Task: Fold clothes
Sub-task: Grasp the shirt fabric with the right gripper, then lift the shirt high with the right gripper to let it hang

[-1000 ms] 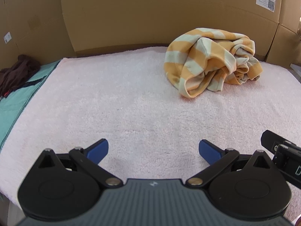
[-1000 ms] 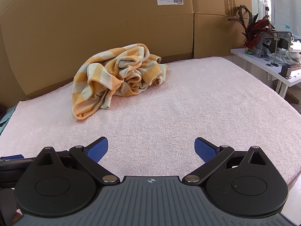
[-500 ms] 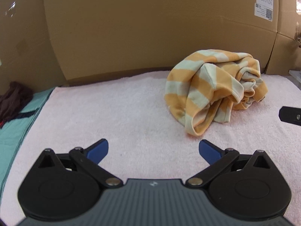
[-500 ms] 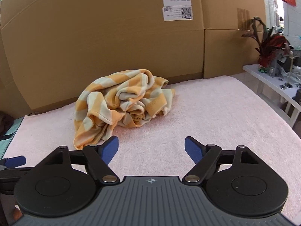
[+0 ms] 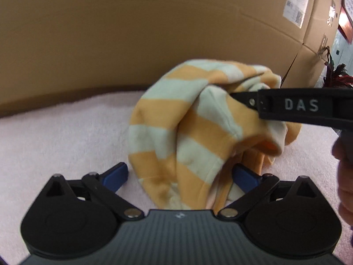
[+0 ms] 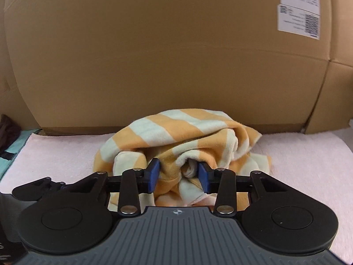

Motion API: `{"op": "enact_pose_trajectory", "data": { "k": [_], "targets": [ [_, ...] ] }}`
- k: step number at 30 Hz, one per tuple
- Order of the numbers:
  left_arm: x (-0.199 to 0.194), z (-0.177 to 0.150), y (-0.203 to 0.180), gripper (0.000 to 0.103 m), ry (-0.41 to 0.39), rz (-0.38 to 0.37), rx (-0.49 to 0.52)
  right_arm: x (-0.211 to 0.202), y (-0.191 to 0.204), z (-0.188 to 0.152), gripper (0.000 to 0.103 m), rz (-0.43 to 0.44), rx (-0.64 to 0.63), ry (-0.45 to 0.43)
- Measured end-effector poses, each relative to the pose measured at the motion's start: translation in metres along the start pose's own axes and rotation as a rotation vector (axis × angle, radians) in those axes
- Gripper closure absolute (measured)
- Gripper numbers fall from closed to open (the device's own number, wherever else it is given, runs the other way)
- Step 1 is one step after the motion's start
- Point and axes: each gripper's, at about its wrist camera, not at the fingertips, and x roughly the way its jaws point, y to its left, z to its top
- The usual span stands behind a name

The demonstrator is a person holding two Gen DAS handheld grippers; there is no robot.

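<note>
Crumpled orange-and-white striped garment (image 6: 176, 141) sits in a heap on the pink towel surface (image 6: 308, 159), toward the far edge, right in front of the cardboard wall (image 6: 165, 55). My right gripper (image 6: 179, 176) has its blue pads (image 6: 153, 174) narrowed around a bunched fold at the near side of the heap; cloth fills the gap and touches both pads, so I'm pinching the garment. My left gripper (image 5: 179, 176) is spread wide, its fingers either side of the hanging near-left part of the garment; cloth sits between them, clear of the left pad (image 5: 117, 174), while the right pad is partly hidden by fabric. In the left wrist view, the black side of my right gripper, marked DAS, reaches in from the right against the top of the heap. Part of my hand (image 5: 345, 176) shows at the right edge. Teal cloth (image 6: 13, 152) lies at far left.
</note>
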Motion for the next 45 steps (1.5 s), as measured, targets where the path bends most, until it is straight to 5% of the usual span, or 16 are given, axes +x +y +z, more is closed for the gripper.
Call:
{"op": "enact_pose_trajectory", "data": {
  "k": [5, 7, 10, 16, 18, 20, 22, 24, 27, 30, 35, 36, 38, 41, 45],
  "targets": [
    [0.000, 0.000, -0.014, 0.002, -0.043, -0.011, 0.084, 0.016, 0.005, -0.018, 0.058, -0.035, -0.071, -0.054],
    [0.001, 0.000, -0.011, 0.002, -0.039, -0.050, 0.083, 0.010, 0.003, -0.022, 0.067, -0.038, -0.085, -0.064],
    [0.004, 0.003, -0.014, 0.002, -0.029, -0.050, 0.098, -0.006, -0.011, -0.020, 0.082, -0.023, -0.001, -0.075],
    [-0.009, 0.001, -0.019, 0.003, -0.061, -0.059, 0.081, -0.071, -0.032, -0.026, 0.094, -0.055, 0.174, -0.205],
    [-0.017, -0.005, -0.014, 0.012, -0.069, -0.055, 0.081, -0.096, -0.038, -0.035, 0.103, -0.073, 0.243, -0.230],
    [-0.020, -0.012, -0.015, 0.033, -0.032, -0.057, 0.055, -0.122, -0.040, -0.039, 0.103, -0.114, 0.280, -0.264],
    [-0.031, -0.021, -0.022, 0.035, -0.029, -0.088, 0.028, -0.141, -0.043, -0.038, 0.103, -0.164, 0.264, -0.277],
    [-0.046, -0.033, -0.034, 0.035, -0.062, -0.069, 0.053, -0.154, -0.045, -0.036, 0.094, -0.197, 0.236, -0.268],
    [-0.063, -0.054, -0.056, 0.034, -0.109, 0.013, 0.135, -0.150, -0.045, -0.043, 0.077, -0.104, 0.273, -0.203],
    [-0.071, -0.068, -0.067, 0.014, -0.135, 0.074, 0.161, -0.123, -0.031, -0.050, 0.038, -0.006, 0.249, -0.149],
    [-0.077, -0.078, -0.065, 0.007, -0.173, 0.122, 0.127, -0.070, 0.002, -0.049, 0.034, -0.030, 0.092, -0.087],
    [-0.076, -0.078, -0.063, 0.007, -0.164, 0.120, 0.121, -0.062, 0.004, -0.047, 0.039, -0.039, 0.081, -0.085],
    [-0.074, -0.078, -0.060, 0.007, -0.148, 0.116, 0.109, -0.052, 0.003, -0.041, 0.094, -0.063, 0.090, -0.083],
    [-0.075, -0.079, -0.059, 0.008, -0.149, 0.112, 0.108, -0.073, -0.015, -0.023, 0.098, -0.029, 0.230, -0.138],
    [-0.076, -0.082, -0.065, 0.008, -0.163, 0.115, 0.135, -0.142, -0.029, 0.002, 0.098, 0.029, 0.258, -0.357]
  ]
}}
